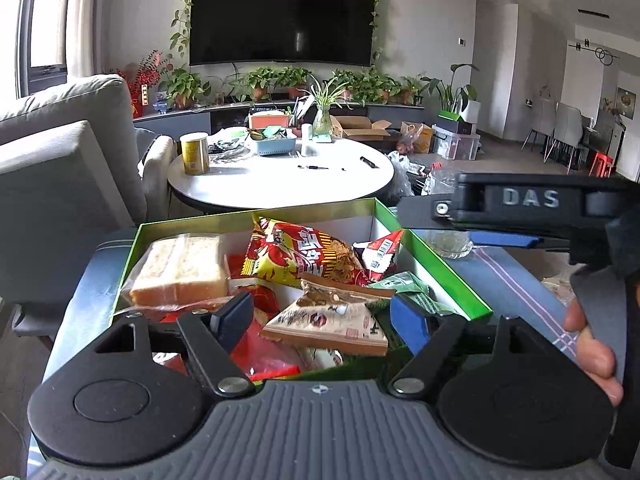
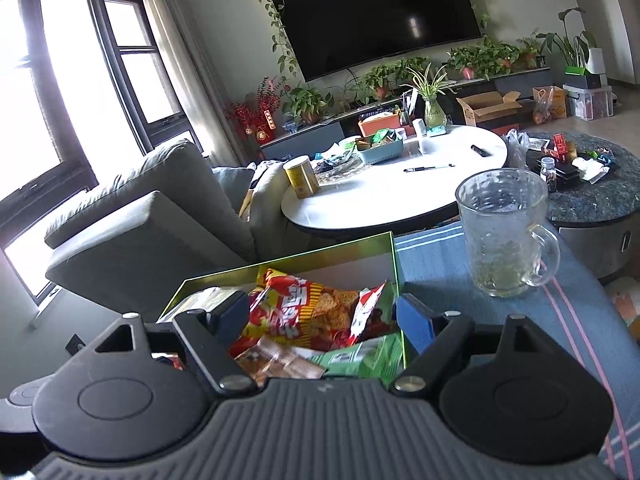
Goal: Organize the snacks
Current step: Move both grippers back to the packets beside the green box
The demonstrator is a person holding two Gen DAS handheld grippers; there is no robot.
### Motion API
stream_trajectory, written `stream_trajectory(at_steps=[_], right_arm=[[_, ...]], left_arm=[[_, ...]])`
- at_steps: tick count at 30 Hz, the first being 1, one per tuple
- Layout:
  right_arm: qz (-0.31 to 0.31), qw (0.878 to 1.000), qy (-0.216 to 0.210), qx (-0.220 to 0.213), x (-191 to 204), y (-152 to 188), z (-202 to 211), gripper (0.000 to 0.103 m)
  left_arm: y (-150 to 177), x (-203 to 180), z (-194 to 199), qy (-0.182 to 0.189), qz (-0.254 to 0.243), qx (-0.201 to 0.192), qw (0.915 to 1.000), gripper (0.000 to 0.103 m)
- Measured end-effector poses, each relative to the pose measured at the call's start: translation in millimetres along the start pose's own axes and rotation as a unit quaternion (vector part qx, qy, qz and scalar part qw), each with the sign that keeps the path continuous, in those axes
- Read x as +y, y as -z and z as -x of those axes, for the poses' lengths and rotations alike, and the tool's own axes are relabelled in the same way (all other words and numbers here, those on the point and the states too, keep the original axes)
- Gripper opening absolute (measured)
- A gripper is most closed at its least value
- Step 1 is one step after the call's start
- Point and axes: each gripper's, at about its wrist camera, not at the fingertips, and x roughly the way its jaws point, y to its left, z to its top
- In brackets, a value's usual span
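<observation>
Both grippers hang over an open green box (image 1: 448, 264) of snacks on a blue striped cloth (image 2: 560, 320). Left gripper (image 1: 320, 320) stands with jaws wide apart above a brown triangular packet (image 1: 332, 320), its pads clear of it and gripping nothing. Right gripper (image 2: 320, 316), likewise parted and empty, looks down on the box's right side, where a red-and-yellow bag (image 2: 312, 308) lies over a green packet (image 2: 364, 356). A wrapped cake slab (image 1: 180, 268) fills the box's left end. Beside the box's far right corner stands a glass mug (image 2: 504, 232). In the left view the right gripper crosses over the box's right rim, held by a hand (image 1: 592, 344). Behind, a white round table (image 1: 280, 176) carries a yellow can (image 1: 195, 153) and a blue basket (image 1: 272, 145).
</observation>
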Motion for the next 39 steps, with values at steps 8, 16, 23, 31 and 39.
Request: stream_trajectory(at_steps=[8,16,23,31,39], right_arm=[[-0.017,1.000,0.002,-0.005,-3,19,31,0.076],[-0.054,0.998,0.006,0.026,-14,56,50,0.076],[-0.073,0.996,0.011,0.047,-14,74,61,0.076],[-0.060,0.996,0.007,0.062,-5,86,67,0.077],[-0.050,0.996,0.005,0.080,-1,94,64,0.077]], left_arm=[[21,18,35,-0.017,0.035,0.001,0.9992,0.074],[51,40,62,-0.047,0.065,0.021,0.9966,0.074],[73,48,75,-0.044,0.089,0.042,0.9942,0.074],[86,38,79,-0.024,0.076,0.054,0.9954,0.074],[84,25,69,-0.013,0.059,0.059,0.9964,0.074]])
